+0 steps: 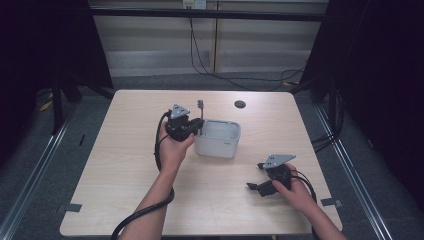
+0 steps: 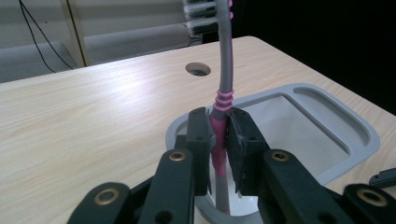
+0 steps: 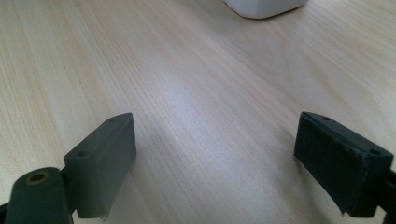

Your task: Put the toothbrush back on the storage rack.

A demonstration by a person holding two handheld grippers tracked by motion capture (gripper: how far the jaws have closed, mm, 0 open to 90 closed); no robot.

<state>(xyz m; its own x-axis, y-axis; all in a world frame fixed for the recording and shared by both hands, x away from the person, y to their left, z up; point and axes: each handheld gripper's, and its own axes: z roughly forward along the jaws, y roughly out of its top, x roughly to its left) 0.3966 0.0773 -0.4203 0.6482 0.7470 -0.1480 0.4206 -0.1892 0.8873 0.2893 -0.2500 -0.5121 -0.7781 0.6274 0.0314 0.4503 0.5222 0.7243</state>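
Your left gripper (image 2: 219,135) is squeezed tight on a toothbrush (image 2: 224,74). Its two black pads press on the pink part of the handle, one on each side. The toothbrush stands almost straight up. Its grey neck rises above the pads, and the white bristles sit at the very top. The bottom end of the handle hangs down into the round hole at one end of the grey holder (image 2: 359,135).

From above, your left gripper (image 1: 192,127) sits right at the left end of the holder (image 1: 220,145), and the brush head (image 1: 200,104) pokes up above it. The holder is a small box with a round hole and a wider flat tray part beside it. It stands near the middle of the wooden table (image 1: 125,165).

Your right gripper (image 3: 215,154) is wide open with nothing between its pads, just bare table under them. From above it (image 1: 255,176) rests low by the table, near the right front edge, well apart from the holder. A small dark round hole (image 1: 240,104) is in the table behind the holder
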